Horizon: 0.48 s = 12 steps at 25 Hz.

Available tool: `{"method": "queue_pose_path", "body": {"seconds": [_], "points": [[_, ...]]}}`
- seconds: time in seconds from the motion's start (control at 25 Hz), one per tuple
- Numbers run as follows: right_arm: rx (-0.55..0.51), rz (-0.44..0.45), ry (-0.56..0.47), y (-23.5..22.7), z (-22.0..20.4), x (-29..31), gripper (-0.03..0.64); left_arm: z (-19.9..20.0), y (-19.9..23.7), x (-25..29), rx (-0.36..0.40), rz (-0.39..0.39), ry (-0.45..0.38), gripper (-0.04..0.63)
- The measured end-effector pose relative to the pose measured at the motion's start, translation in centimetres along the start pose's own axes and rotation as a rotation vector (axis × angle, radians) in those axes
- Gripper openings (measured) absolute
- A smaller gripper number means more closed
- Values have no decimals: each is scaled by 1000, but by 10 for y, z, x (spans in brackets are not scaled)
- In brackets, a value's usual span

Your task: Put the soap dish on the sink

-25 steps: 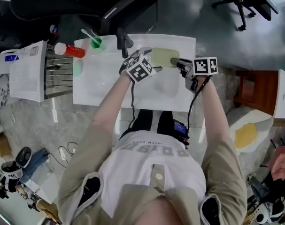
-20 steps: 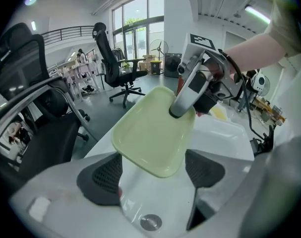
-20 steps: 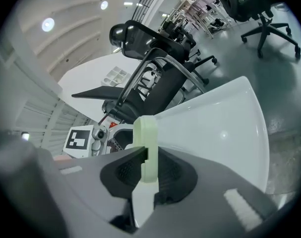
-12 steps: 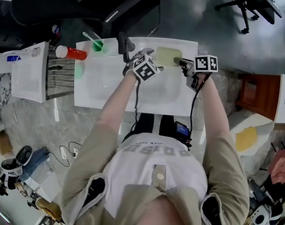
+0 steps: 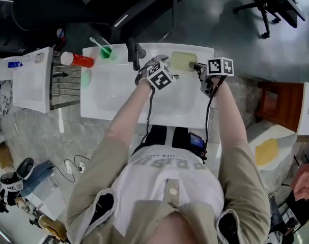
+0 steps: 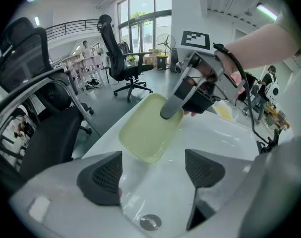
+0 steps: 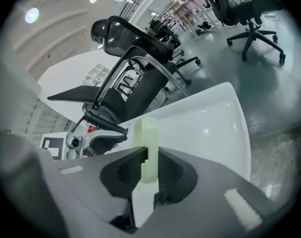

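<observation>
Soap dish [image 6: 148, 130] pinched in right tongs [image 7: 149, 168] at sink [image 5: 108, 95] rim, left tongs [image 6: 155, 168] spread, empty.

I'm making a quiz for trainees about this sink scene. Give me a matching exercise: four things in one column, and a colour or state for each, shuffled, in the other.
Things:
1. left tongs
2. right tongs
3. soap dish
4. cup

Colour or state:
A. green, left of the faucet
B. shut on the dish's edge
C. pale yellow-green
D. open, nothing between them

Pairs: 1-D, 2-B, 3-C, 4-A
</observation>
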State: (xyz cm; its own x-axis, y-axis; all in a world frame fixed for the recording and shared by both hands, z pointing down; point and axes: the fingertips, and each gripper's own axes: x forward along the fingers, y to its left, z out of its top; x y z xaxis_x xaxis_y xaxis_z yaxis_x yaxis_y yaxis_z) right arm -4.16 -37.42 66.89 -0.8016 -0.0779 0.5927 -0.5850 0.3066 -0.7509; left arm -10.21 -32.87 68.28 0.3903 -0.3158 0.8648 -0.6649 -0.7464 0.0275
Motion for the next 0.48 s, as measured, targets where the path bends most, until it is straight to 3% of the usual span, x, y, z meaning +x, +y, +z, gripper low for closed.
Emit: {"method": "queue_pose_path", "body": {"seconds": [0.48], "points": [[-48,-108,-58,-5,18,0,73,0,16,12,-32,62,38,414]]}}
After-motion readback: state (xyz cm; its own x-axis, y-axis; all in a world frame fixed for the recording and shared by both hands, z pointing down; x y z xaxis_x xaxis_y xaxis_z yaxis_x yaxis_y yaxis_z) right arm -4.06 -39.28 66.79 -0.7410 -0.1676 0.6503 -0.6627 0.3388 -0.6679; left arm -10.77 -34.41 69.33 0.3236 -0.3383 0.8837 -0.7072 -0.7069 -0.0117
